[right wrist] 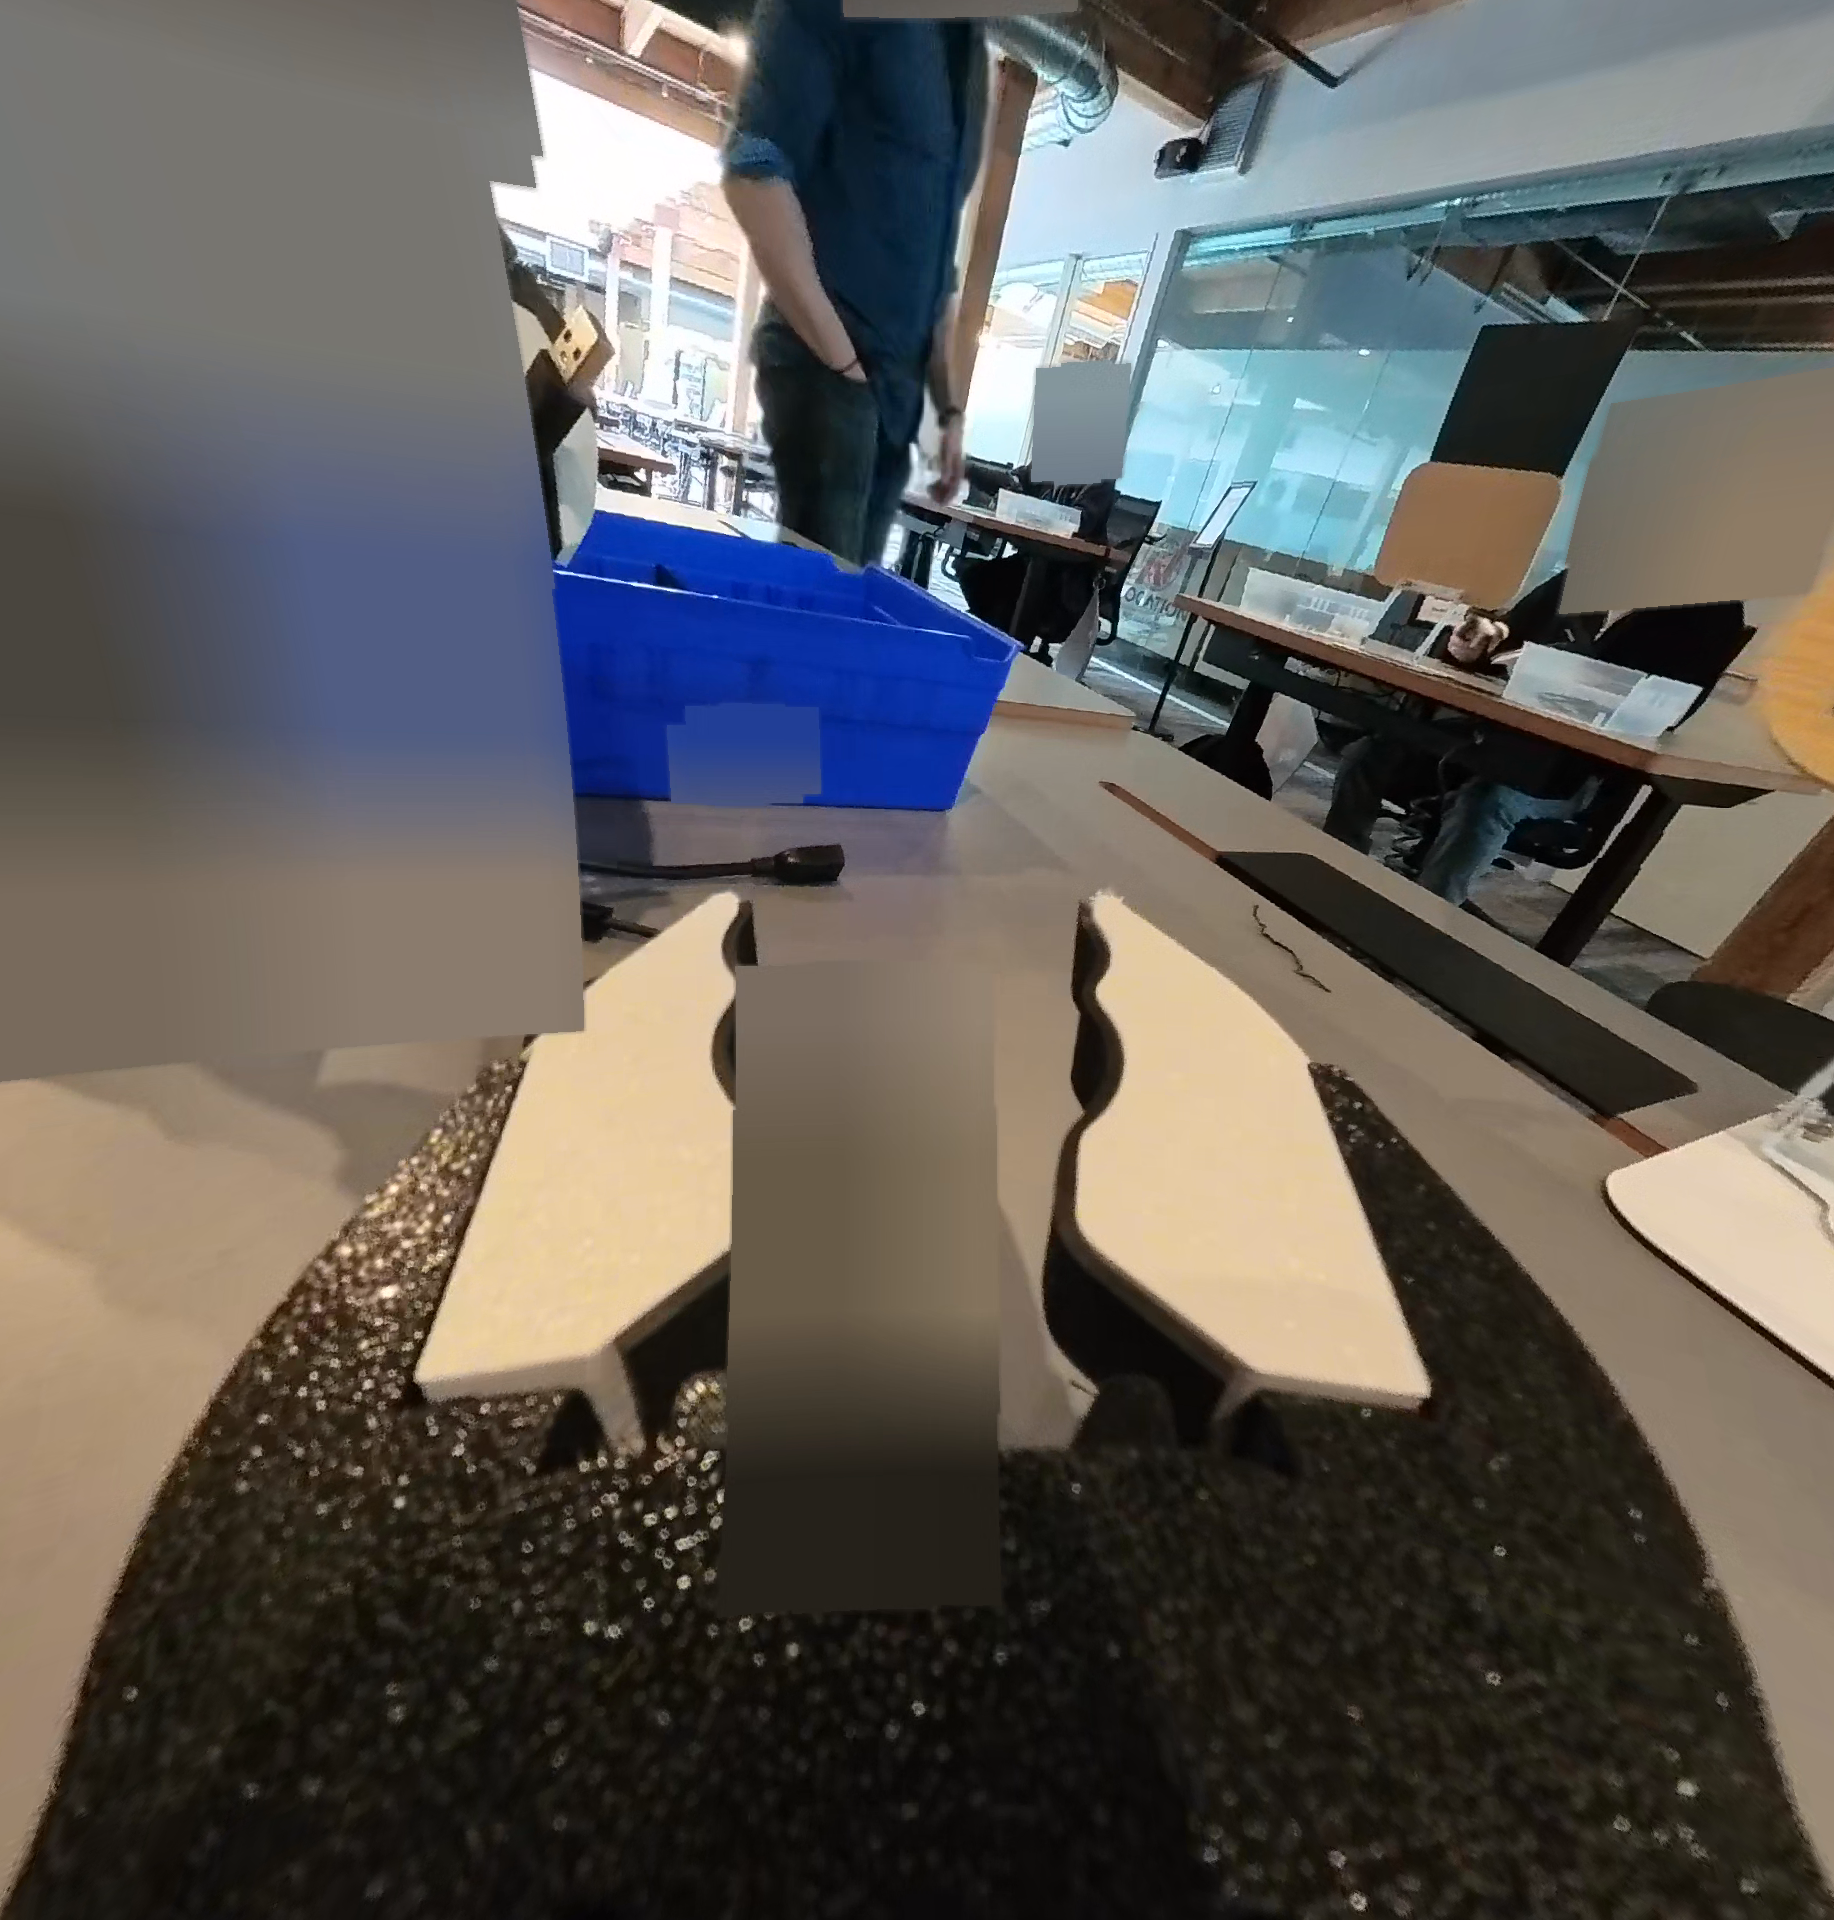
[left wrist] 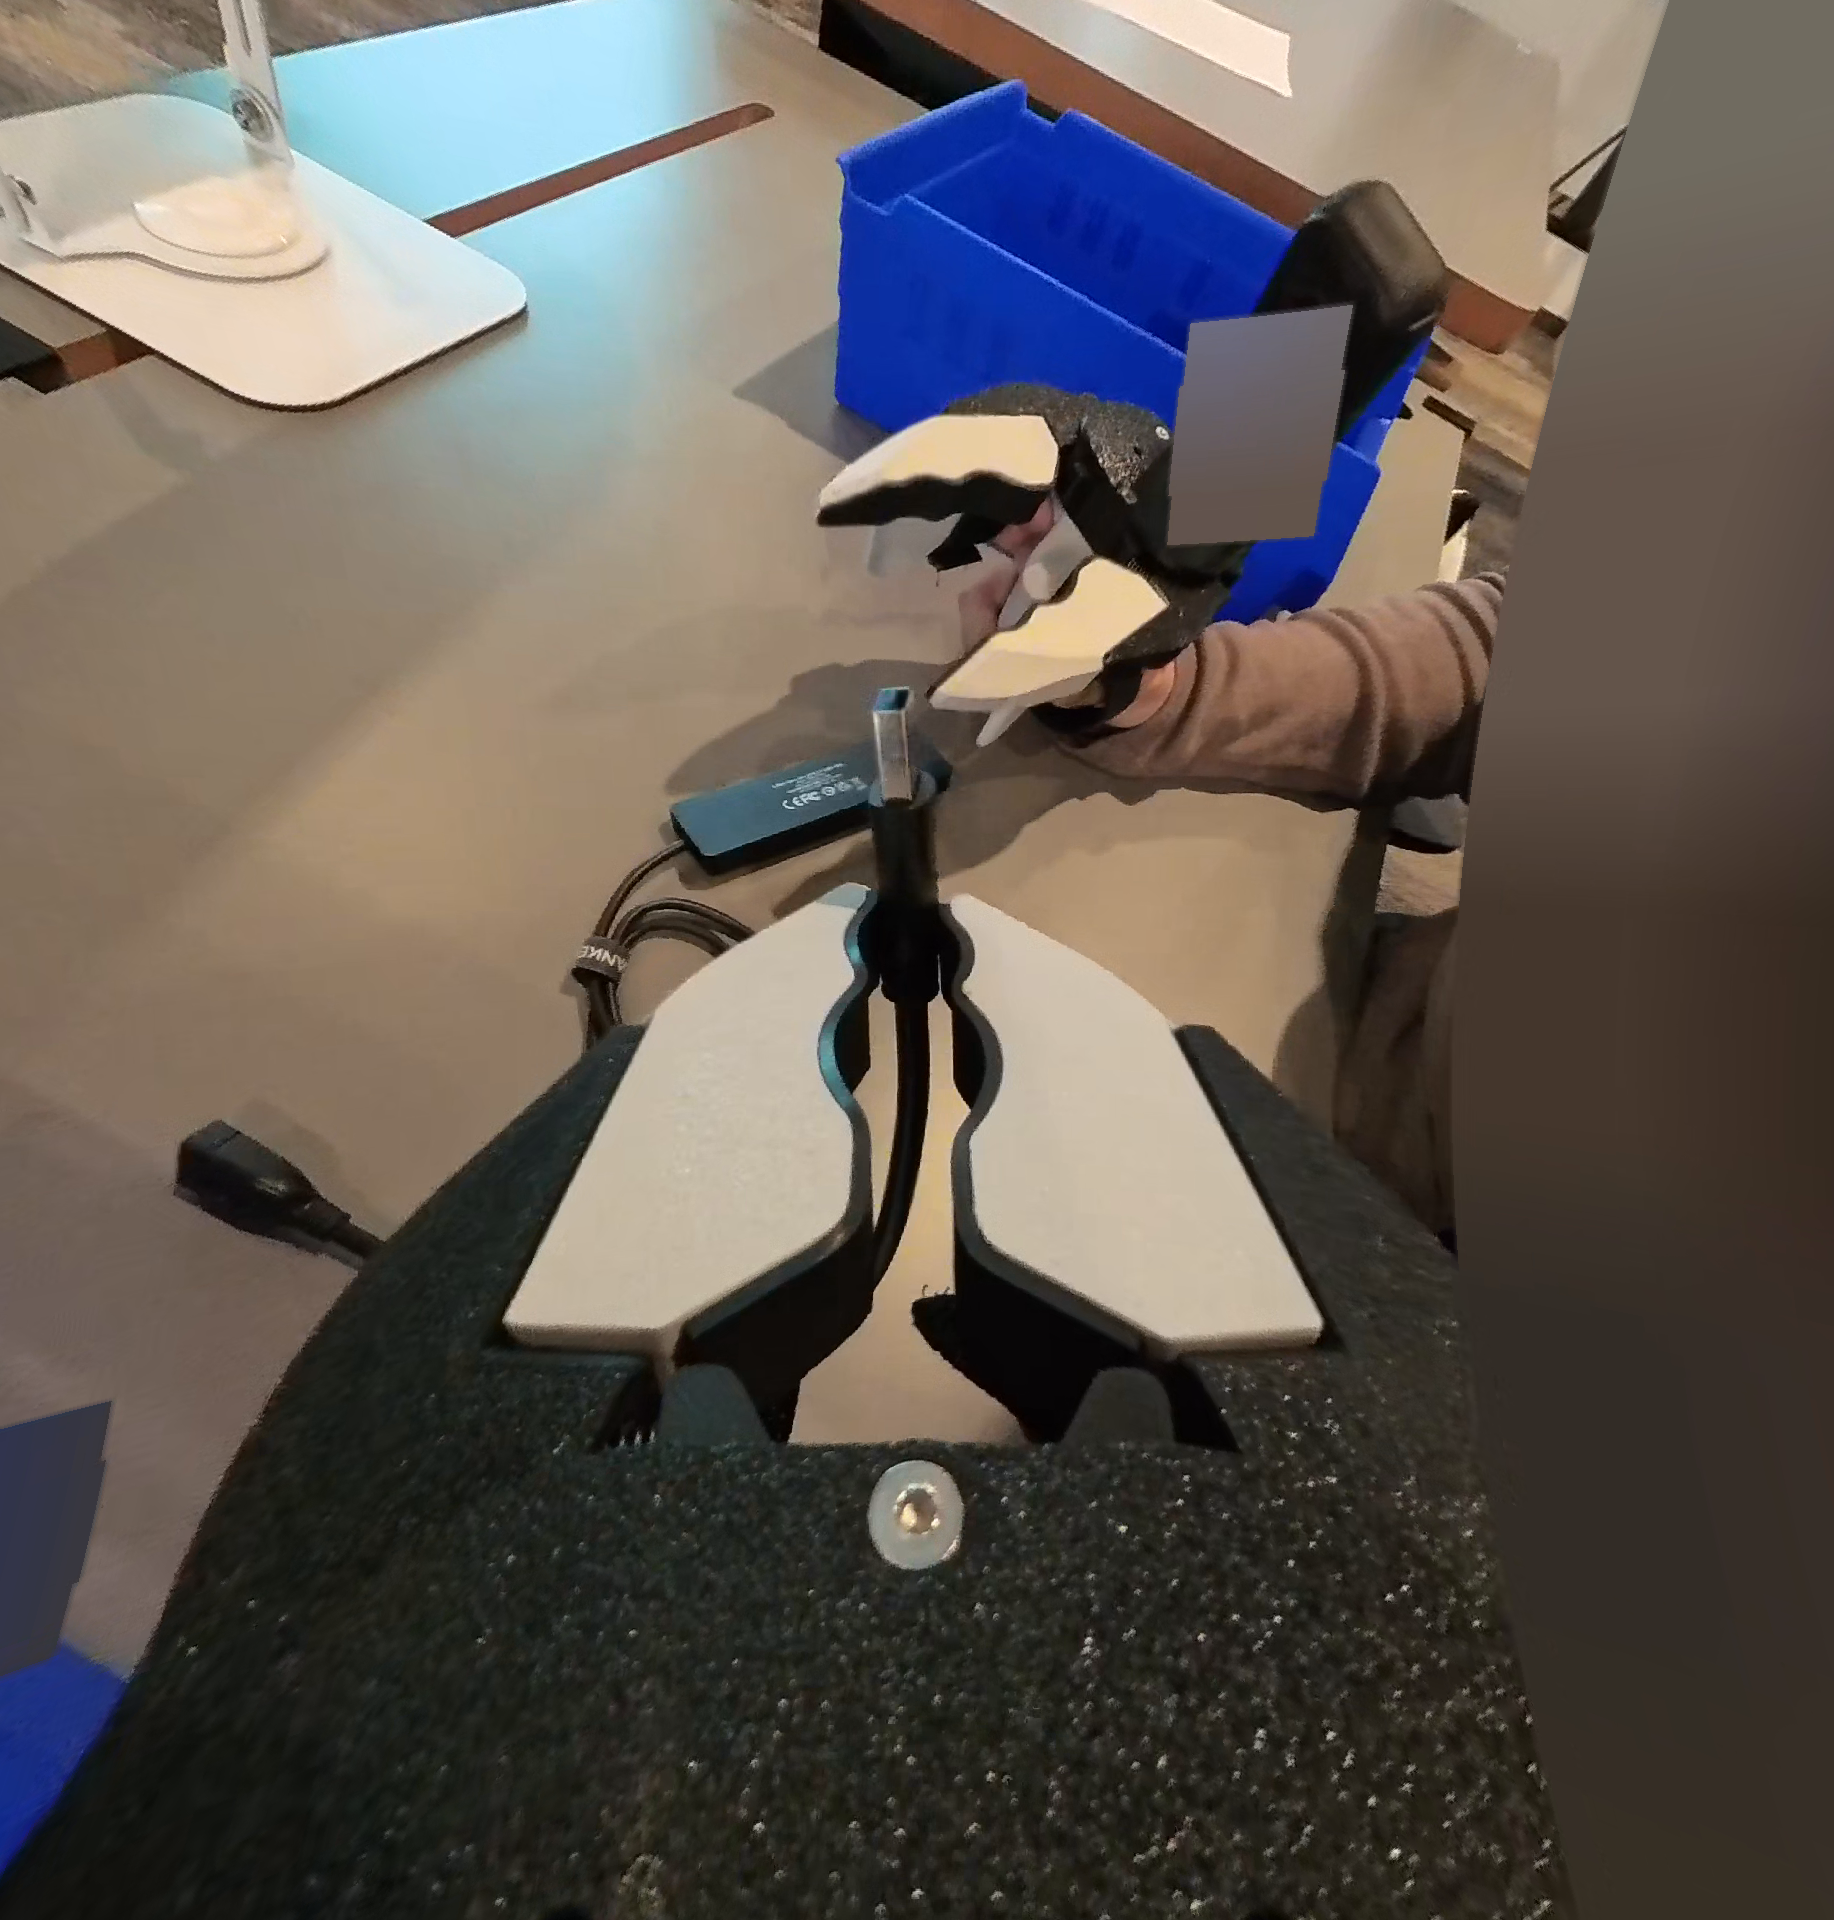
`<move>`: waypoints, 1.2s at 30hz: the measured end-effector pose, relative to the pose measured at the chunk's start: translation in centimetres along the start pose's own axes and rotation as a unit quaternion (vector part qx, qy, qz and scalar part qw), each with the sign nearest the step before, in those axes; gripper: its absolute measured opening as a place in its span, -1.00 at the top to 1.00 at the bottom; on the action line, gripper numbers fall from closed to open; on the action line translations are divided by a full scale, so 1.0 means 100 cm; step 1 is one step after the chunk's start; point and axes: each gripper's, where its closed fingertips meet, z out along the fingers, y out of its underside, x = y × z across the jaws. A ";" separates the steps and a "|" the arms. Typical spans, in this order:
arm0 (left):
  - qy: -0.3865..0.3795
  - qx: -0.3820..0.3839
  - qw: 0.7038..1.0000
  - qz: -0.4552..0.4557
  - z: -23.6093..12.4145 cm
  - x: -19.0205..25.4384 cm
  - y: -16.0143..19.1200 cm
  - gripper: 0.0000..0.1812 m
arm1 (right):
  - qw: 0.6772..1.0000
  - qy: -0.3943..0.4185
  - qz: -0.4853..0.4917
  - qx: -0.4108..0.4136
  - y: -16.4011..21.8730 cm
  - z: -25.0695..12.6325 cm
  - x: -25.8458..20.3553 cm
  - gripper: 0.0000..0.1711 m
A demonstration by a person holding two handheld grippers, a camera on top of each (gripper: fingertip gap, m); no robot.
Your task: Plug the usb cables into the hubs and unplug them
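My left gripper (left wrist: 905,914) is shut on a black USB cable (left wrist: 900,862); its metal plug (left wrist: 892,753) sticks out past the fingertips, raised above the table. A flat black hub (left wrist: 788,805) lies on the grey table just beyond the plug, its own cable coiled to the left (left wrist: 638,935). My right gripper (left wrist: 928,603) hovers open and empty beyond the hub in the left wrist view. In the right wrist view my right gripper (right wrist: 908,914) is open, with a blurred patch between the fingers. The cable's other black end (right wrist: 799,864) lies on the table ahead, also in the left wrist view (left wrist: 248,1169).
A blue bin (left wrist: 1048,270) stands at the back of the table, and it also shows in the right wrist view (right wrist: 788,675). A white stand base (left wrist: 269,291) sits at the far left. A person (right wrist: 861,260) stands behind the table. A sleeved arm (left wrist: 1328,696) holds the right gripper. Spacing between my two grippers at the tips: around 12 centimetres.
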 end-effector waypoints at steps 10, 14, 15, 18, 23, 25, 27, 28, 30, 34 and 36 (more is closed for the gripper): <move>0.009 0.019 1.000 -0.005 -0.010 0.004 -0.005 0.89 | 1.000 -0.004 -0.006 -0.003 0.001 0.001 -0.002 0.33; 0.005 0.026 1.000 -0.005 -0.012 0.006 -0.009 0.89 | 1.000 0.000 -0.003 -0.006 -0.002 0.003 0.000 0.31; 0.007 0.032 0.999 -0.003 -0.012 0.009 -0.012 0.89 | 1.000 -0.004 0.008 -0.002 -0.008 0.004 0.000 0.28; 0.028 0.043 0.999 -0.002 -0.018 0.022 -0.017 0.89 | 0.996 -0.050 0.067 0.007 -0.038 0.003 -0.008 0.21; 0.024 0.056 0.998 -0.006 -0.032 0.029 -0.022 0.89 | 0.972 -0.169 0.159 -0.039 -0.069 -0.007 -0.037 0.08; 0.026 0.074 0.997 -0.006 -0.038 0.034 -0.028 0.89 | 0.960 -0.213 0.184 -0.004 -0.092 -0.015 -0.046 0.08; 0.031 0.085 0.996 -0.008 -0.045 0.039 -0.031 0.89 | 0.950 -0.231 0.208 0.036 -0.111 -0.024 -0.043 0.05; 0.028 0.087 0.996 -0.009 -0.048 0.040 -0.031 0.89 | 0.951 -0.219 0.215 0.042 -0.112 -0.027 -0.035 0.07; 0.018 0.088 0.996 -0.011 -0.052 0.039 -0.031 0.89 | 0.960 -0.175 0.215 0.029 -0.098 -0.029 -0.016 0.09; 0.015 0.082 0.996 -0.011 -0.053 0.038 -0.029 0.89 | 0.951 -0.181 0.251 -0.006 -0.076 -0.033 -0.011 0.11; 0.015 0.080 0.997 -0.013 -0.053 0.037 -0.028 0.89 | 0.944 -0.192 0.267 -0.008 -0.073 -0.031 -0.013 0.11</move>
